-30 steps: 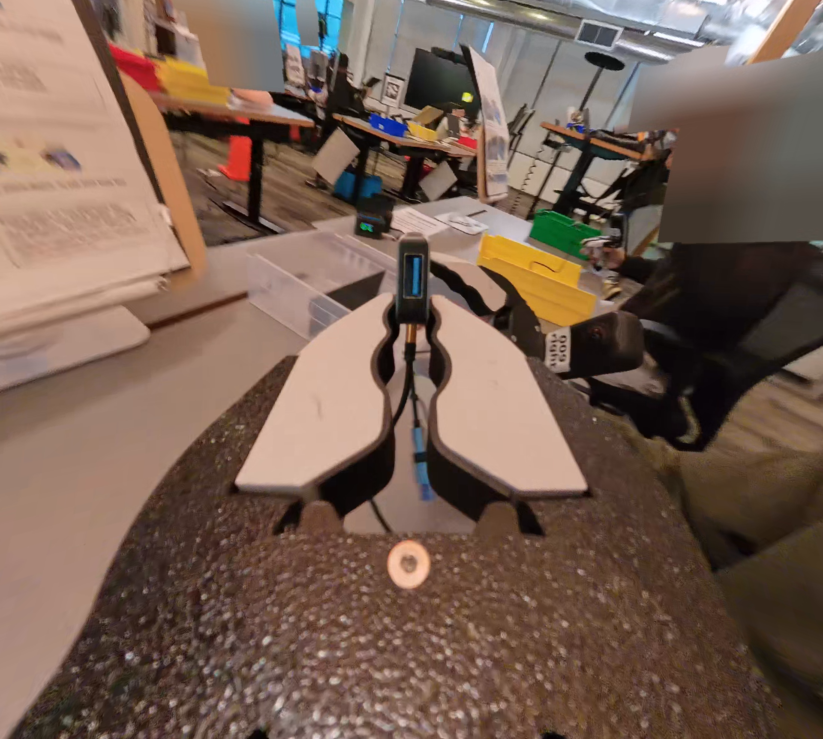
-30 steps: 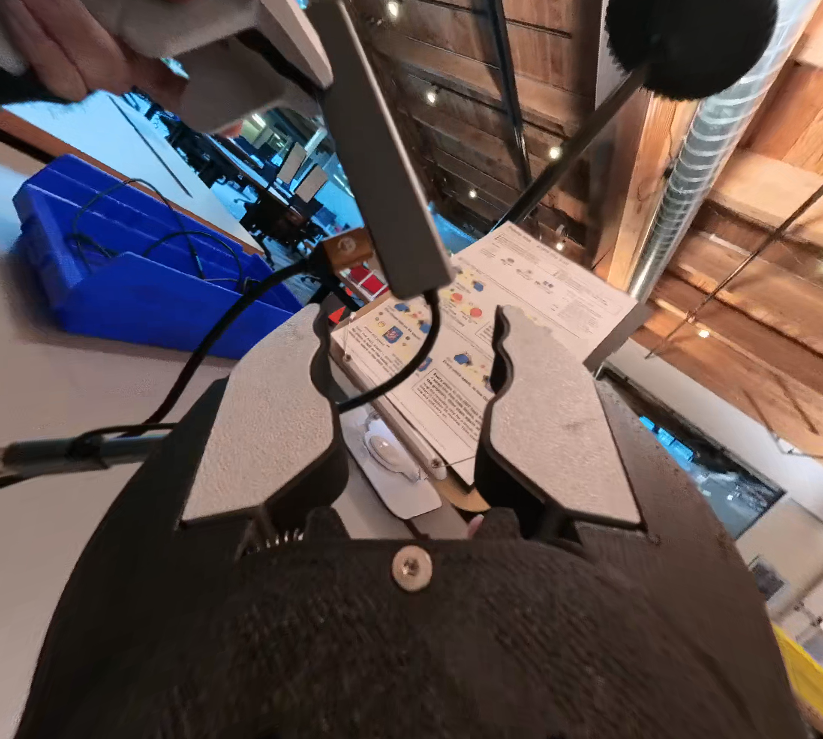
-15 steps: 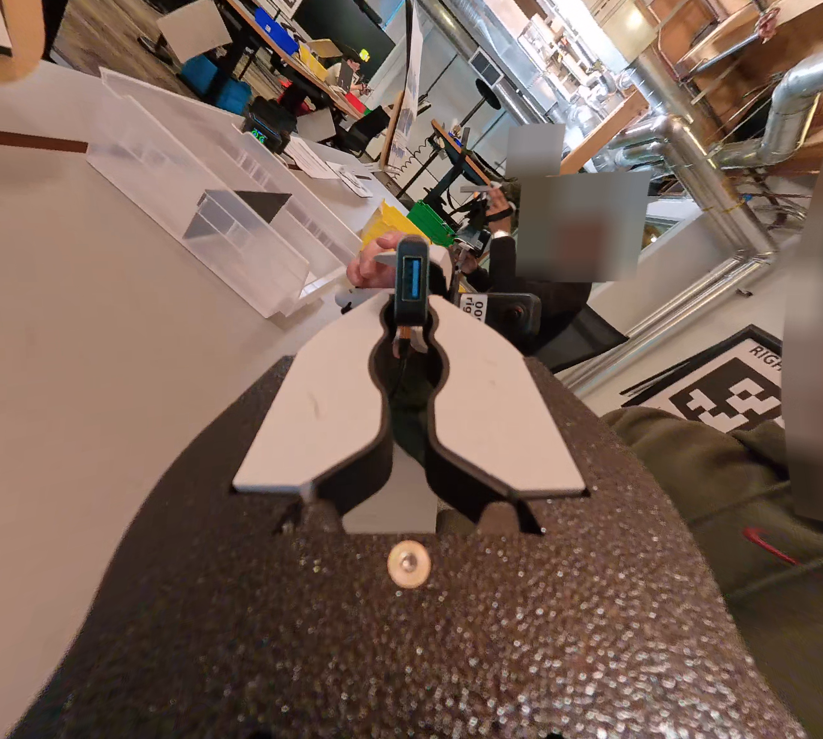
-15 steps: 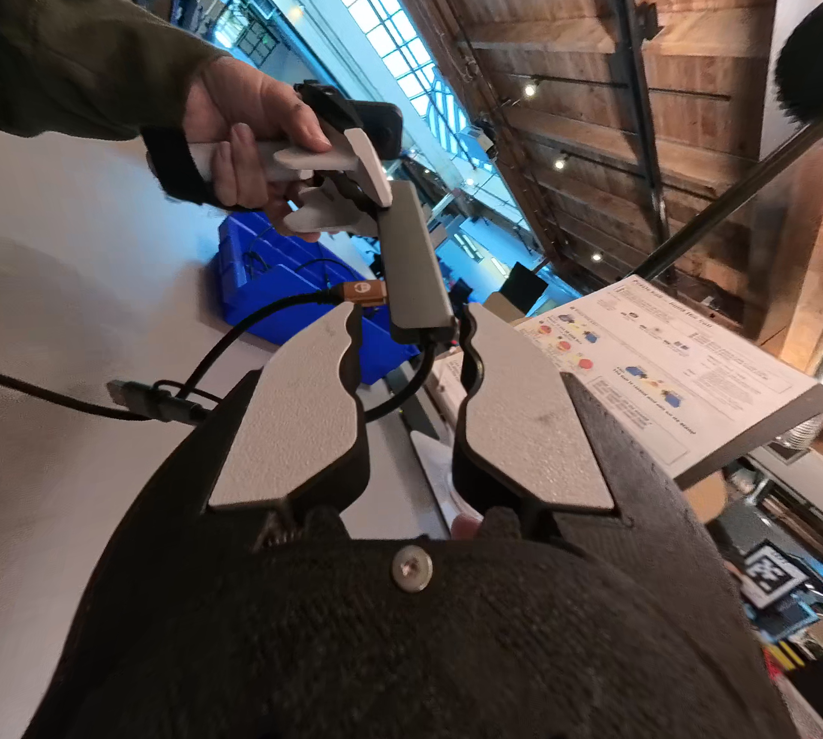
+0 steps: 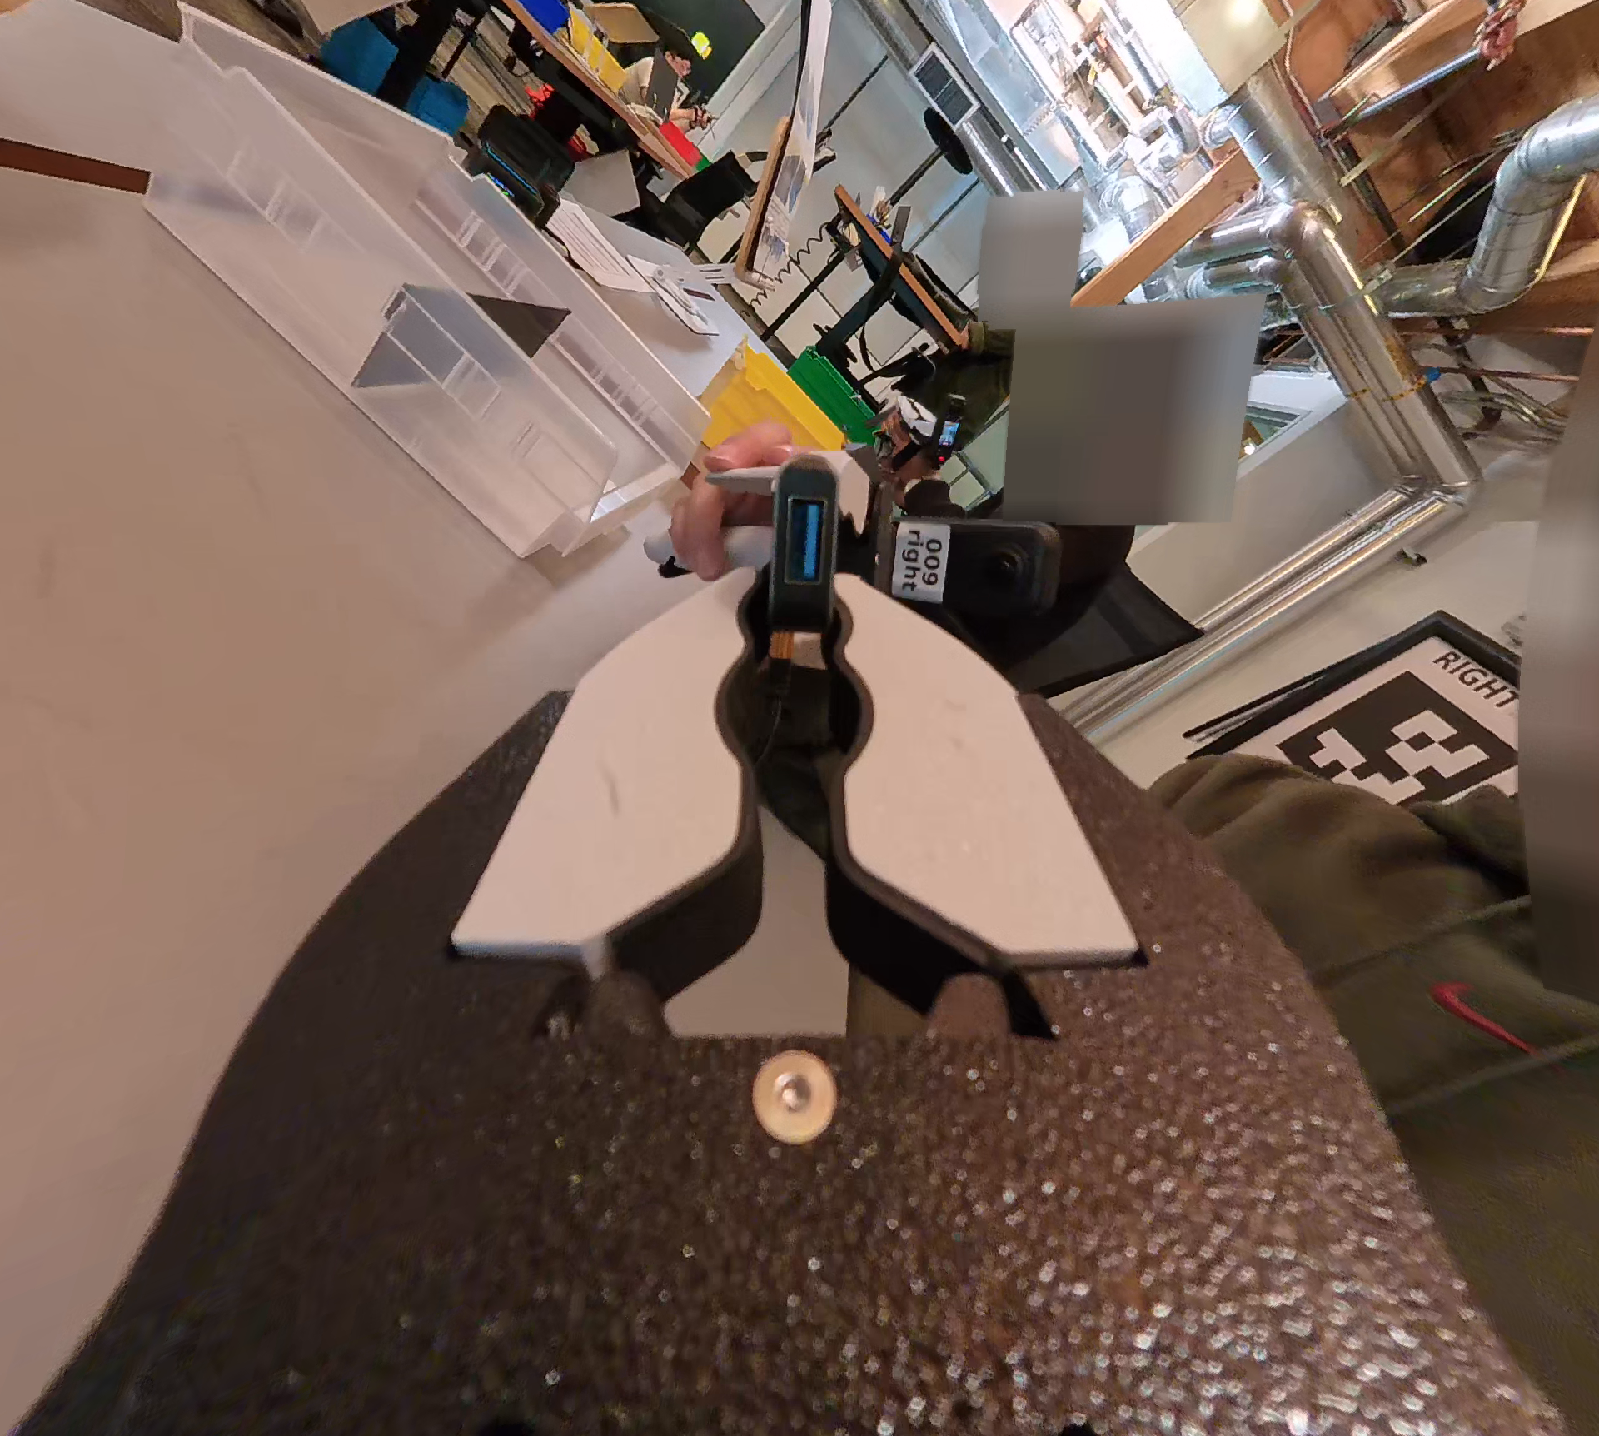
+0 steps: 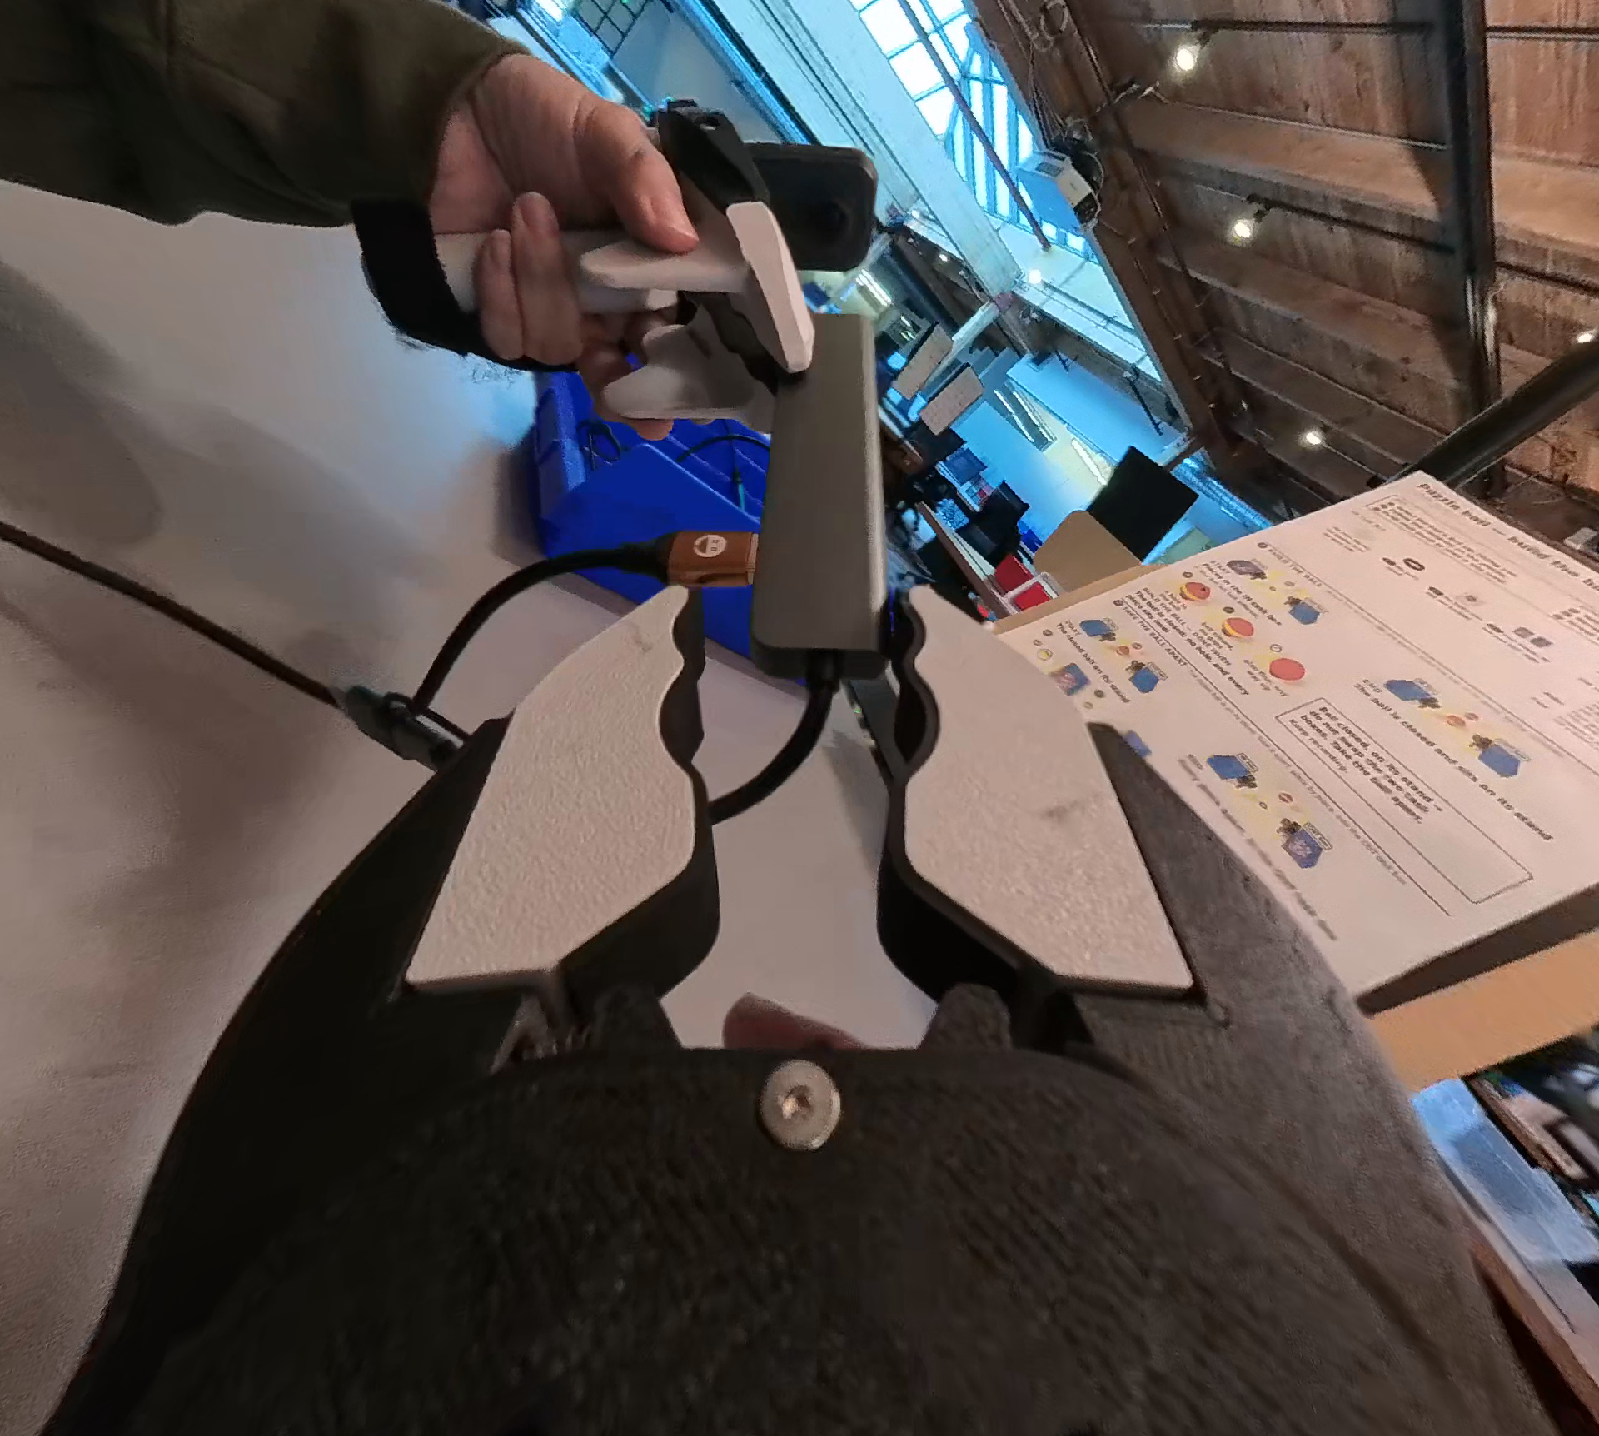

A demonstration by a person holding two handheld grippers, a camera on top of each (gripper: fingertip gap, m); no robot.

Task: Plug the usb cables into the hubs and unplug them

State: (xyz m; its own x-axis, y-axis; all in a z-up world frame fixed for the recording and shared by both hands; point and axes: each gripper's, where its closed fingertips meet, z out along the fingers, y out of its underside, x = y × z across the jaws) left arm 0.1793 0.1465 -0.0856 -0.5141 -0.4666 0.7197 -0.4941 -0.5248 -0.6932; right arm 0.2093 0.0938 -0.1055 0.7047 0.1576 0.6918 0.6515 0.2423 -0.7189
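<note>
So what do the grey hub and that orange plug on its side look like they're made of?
The grey hub looks like matte metal, perhaps anodised aluminium: flat even faces, crisp edges, a soft sheen with no glare. It could also be painted plastic. The orange plug has a satin, coppery shell that reads as metal, though coated plastic is possible. Its black cable looks rubbery or finely braided; too small to tell.

Dark grey hub (image 6: 826, 494), orange-brown plug (image 6: 711, 558) on black cable (image 6: 554, 585), blue bin (image 6: 632, 503), olive-green sleeve (image 6: 199, 18).

Open-plan workshop-style lab, exposed metal ducts (image 5: 1350, 287), timber ceiling (image 6: 1298, 53), desks with parts bins (image 5: 761, 399)
</note>
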